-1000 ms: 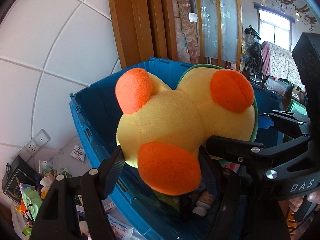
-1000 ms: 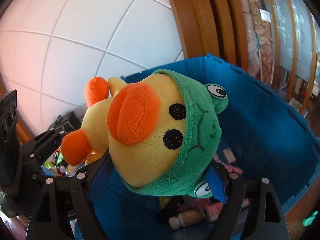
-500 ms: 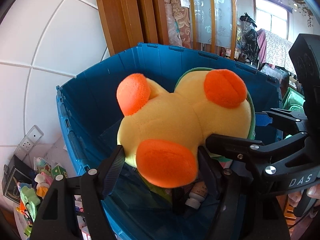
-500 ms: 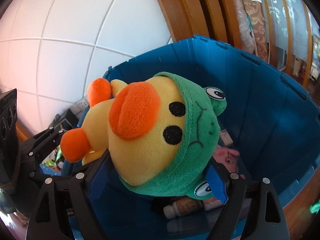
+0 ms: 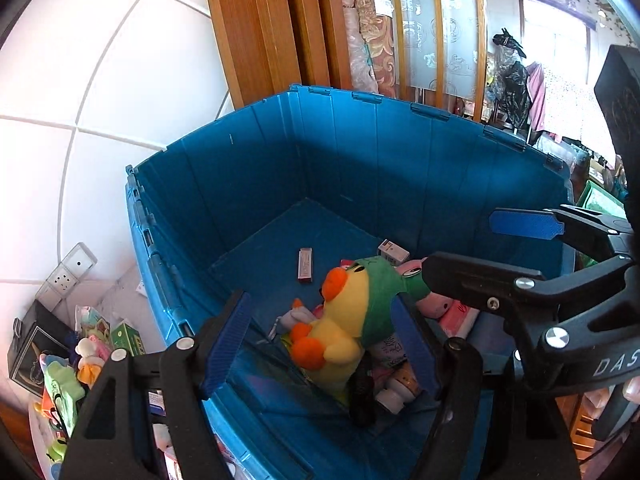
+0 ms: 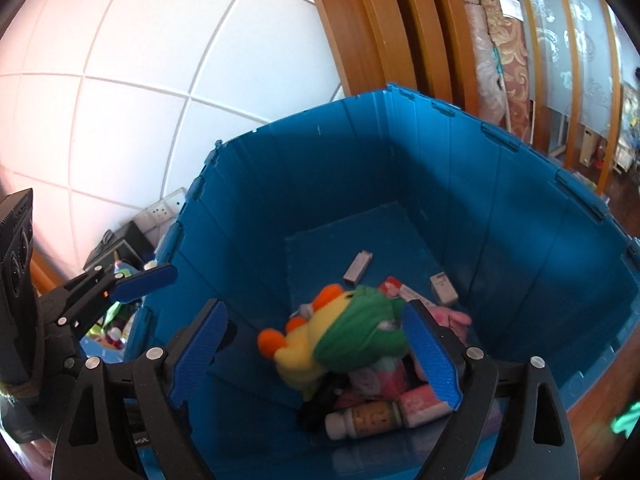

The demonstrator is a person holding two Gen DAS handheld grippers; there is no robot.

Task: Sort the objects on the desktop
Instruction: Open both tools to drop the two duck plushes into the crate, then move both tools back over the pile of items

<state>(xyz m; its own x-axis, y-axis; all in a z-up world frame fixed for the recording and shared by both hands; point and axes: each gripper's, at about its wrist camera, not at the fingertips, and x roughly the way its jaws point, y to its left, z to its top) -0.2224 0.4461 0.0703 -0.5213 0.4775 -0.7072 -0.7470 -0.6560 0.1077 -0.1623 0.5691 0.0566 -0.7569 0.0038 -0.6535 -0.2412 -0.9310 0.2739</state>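
Duck plush (image 6: pixel 320 344) lies in the blue bin (image 6: pixel 320 184) at about 6 o'clock on the pile, both the left hand-held gripper (image 5: pixel 332 344) and right hand-held gripper (image 6: pixel 316 356) spread empty, so lift clear of the rim before seeking another item.

wall (image 5: pixel 100 92): white tiles, pale grout lines, behind the scene
socket strip (image 5: pixel 66 271): white, leaning low against the wall
door frame (image 5: pixel 260 28): brown wood, right of the tiles
rolled fabric (image 5: pixel 366 20): patterned, upright beside the frame
glass panels (image 5: pixel 440 24): frosted, with wooden bars
window (image 5: pixel 560 40): bright, far right, vine decoration above it
clothes (image 5: pixel 516 80): dark and pink, hanging near the window
black box (image 5: pixel 34 344): on the left by the wall, below the socket strip
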